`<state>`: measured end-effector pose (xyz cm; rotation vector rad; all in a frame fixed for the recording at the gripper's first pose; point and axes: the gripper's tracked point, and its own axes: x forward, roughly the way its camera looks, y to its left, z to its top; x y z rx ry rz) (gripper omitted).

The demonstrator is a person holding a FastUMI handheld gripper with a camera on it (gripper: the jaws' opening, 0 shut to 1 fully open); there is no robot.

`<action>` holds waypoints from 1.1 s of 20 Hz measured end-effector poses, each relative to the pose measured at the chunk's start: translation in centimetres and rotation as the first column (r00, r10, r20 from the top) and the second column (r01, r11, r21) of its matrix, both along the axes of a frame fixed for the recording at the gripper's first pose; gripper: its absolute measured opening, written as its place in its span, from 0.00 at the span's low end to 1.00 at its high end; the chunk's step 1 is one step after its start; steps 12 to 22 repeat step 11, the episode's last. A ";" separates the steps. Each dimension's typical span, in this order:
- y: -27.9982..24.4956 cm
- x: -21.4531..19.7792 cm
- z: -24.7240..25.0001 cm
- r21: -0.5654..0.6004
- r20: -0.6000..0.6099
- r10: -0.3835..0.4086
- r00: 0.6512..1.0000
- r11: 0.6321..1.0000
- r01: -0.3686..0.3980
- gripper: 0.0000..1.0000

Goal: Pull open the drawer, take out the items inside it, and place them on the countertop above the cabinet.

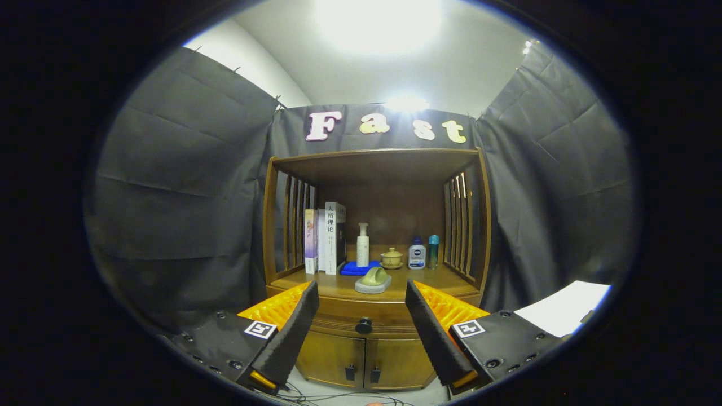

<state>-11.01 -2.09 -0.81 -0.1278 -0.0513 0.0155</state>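
Brown wooden cabinet (373, 265) with slatted sides, standing against the booth's dark cloth wall at twelve o'clock from the tongs, well beyond them.

Bench (420, 282), the cabinet's wooden countertop under its roofed shelf space. It carries, largest first:
- upright books (326, 238), at ten o'clock on the bench;
- tall white pump bottle (362, 243) behind a folded blue cloth (359, 268);
- flat grey tray bearing an olive-green rounded object (373, 279), at six o'clock, near the front edge;
- white bottle with blue cap (417, 253) and slim teal bottle (433, 251), at two o'clock;
- small tan lidded ceramic cup (391, 257), centre.

Drawer (389, 324), a wooden front below the bench, lying flush and closed; round dark knob (364, 325) at its centre. Contents hidden.

Two lower doors (365, 361) with small dark handles, closed.

Tongs (363, 316), spread wide, holding nothing; the knob shows between the fingers but well ahead of them.

Progress, judged: the scene fits either a drawer waiting to be pulled, or one emptied onto the bench and closed again. Which bench items, if any, came from it cannot be told.
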 end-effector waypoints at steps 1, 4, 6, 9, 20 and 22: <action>-0.1 0.0 -0.2 0.006 -0.008 -0.001 1.000 1.000 0.001 0.97; -0.3 -0.1 -0.5 0.019 -0.021 -0.002 1.000 1.000 0.002 0.98; -0.5 -0.1 -0.2 0.012 -0.011 -0.005 1.000 1.000 0.005 0.98; -0.5 -0.3 -0.1 0.020 -0.001 0.000 1.000 1.000 0.000 0.98; -0.5 -0.4 0.3 0.036 0.005 0.004 1.000 0.999 -0.005 0.98; -0.5 -0.4 0.3 0.036 0.005 0.004 1.000 0.999 -0.005 0.98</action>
